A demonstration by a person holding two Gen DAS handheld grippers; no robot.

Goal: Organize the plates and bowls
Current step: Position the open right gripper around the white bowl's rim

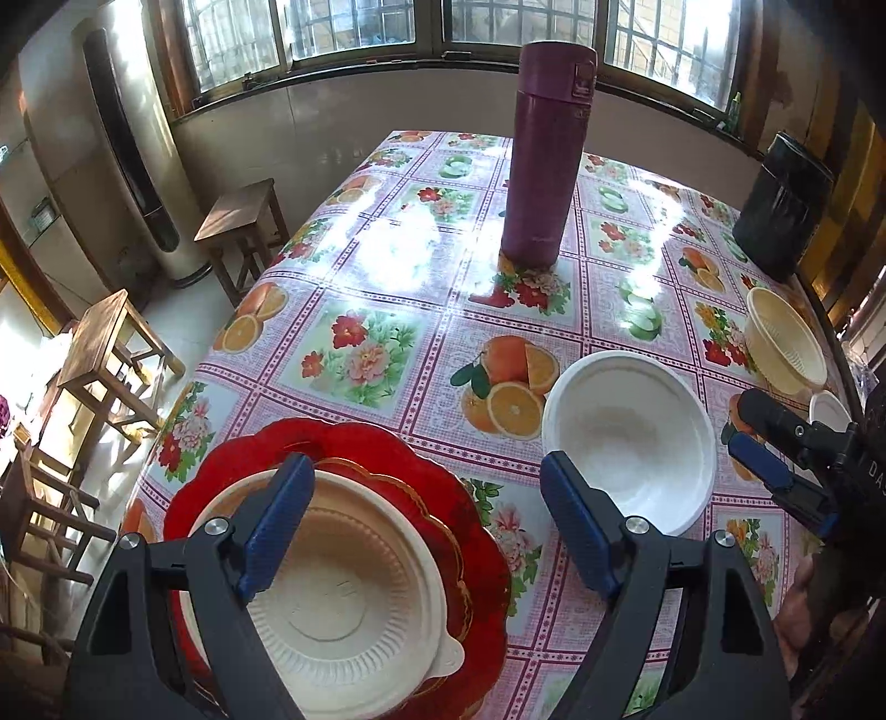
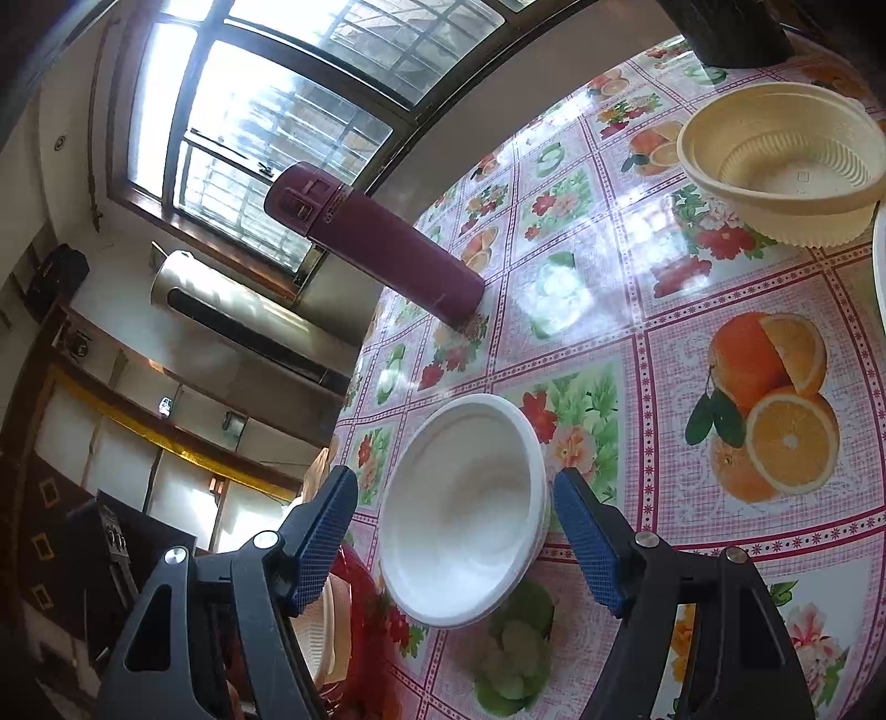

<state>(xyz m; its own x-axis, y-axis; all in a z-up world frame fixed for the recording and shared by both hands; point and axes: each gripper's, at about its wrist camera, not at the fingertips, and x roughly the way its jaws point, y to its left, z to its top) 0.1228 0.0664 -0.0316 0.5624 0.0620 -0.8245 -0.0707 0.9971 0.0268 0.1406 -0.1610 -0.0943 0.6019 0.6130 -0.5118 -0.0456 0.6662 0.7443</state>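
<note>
Room: barred windows point(image 1: 343, 27) run behind the table, with wooden stools point(image 1: 243, 221) and a tall floor air conditioner point(image 1: 133, 144) off to one side.
Surface: fruit-and-flower oilcloth table point(image 1: 387, 277), glossy with window glare.
Left gripper point(image 1: 426, 526): fingers spread wide, holding nothing.
Cream bowl point(image 1: 343, 603): sits on the red scalloped plate point(image 1: 387, 448), under and just beyond the left finger of the left gripper.
Right gripper point(image 2: 454, 540): fingers spread wide, holding nothing, tilted over the table.
White bowl point(image 2: 465, 515): upright on the table, framed between the right gripper's fingertips and slightly ahead of them; whether the pads touch it I cannot tell.
Ribbed cream bowl point(image 2: 786, 166): well ahead of the right finger, near the far edge.
Purple thermos point(image 1: 548, 149): upright, far beyond both grippers.
Black container point(image 1: 781, 205): at the far right corner.
</note>
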